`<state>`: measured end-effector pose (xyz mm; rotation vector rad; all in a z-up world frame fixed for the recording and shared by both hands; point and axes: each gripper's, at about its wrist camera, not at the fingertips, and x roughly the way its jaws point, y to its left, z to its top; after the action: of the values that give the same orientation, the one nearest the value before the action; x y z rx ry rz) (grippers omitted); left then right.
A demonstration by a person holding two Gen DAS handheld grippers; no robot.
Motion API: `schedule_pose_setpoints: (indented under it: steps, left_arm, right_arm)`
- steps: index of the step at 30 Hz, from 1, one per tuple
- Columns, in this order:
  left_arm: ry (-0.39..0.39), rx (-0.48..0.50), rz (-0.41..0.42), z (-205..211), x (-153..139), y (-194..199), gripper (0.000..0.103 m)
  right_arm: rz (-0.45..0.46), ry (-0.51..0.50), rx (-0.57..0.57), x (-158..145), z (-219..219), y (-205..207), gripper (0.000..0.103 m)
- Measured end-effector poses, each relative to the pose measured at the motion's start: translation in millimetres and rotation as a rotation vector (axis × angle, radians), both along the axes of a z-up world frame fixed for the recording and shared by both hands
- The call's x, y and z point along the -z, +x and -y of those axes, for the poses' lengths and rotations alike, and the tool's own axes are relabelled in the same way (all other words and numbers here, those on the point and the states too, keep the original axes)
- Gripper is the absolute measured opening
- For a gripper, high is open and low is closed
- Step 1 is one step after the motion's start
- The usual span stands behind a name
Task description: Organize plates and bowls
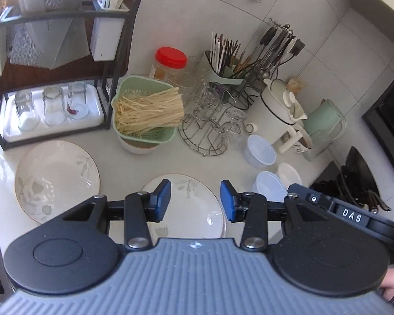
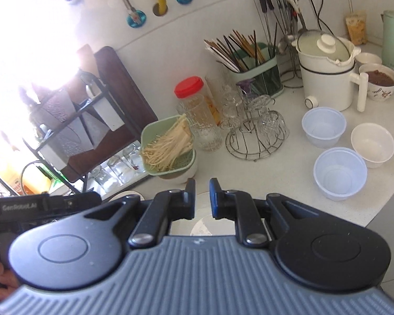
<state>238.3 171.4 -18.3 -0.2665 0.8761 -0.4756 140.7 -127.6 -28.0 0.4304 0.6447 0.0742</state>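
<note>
White kitchen counter (image 1: 113,157), cluttered at the back: far-left plate (image 1: 56,181) lies flat and alone, second plate (image 1: 194,207) directly under the left gripper (image 1: 195,200), jaws wide apart, holding nothing. Right gripper (image 2: 202,199) jaws stand narrowly apart, also empty; three bowls (image 2: 340,173) sit clustered near the right edge. Likely step is stacking plates: judge best to slide one pad under the rim, pinch, lift level.

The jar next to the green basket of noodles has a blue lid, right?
Not quite. The jar next to the green basket of noodles has a red lid, not a blue one. Both wrist views show it; the left wrist view is clearest.
</note>
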Motion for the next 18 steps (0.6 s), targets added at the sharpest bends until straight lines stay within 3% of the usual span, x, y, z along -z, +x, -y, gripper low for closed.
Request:
schedule_pose_setpoints:
  steps: [7,18]
  left_arm:
    - [0.056,0.027,0.036,4,2,-16,0.046]
    - [0.079,-0.098,0.092,35,-1,-46,0.046]
  right_arm:
    - [0.020,-0.002,-0.007,-4,-4,-25,0.015]
    - [0.041,-0.044,-0.081,-1,23,-35,0.015]
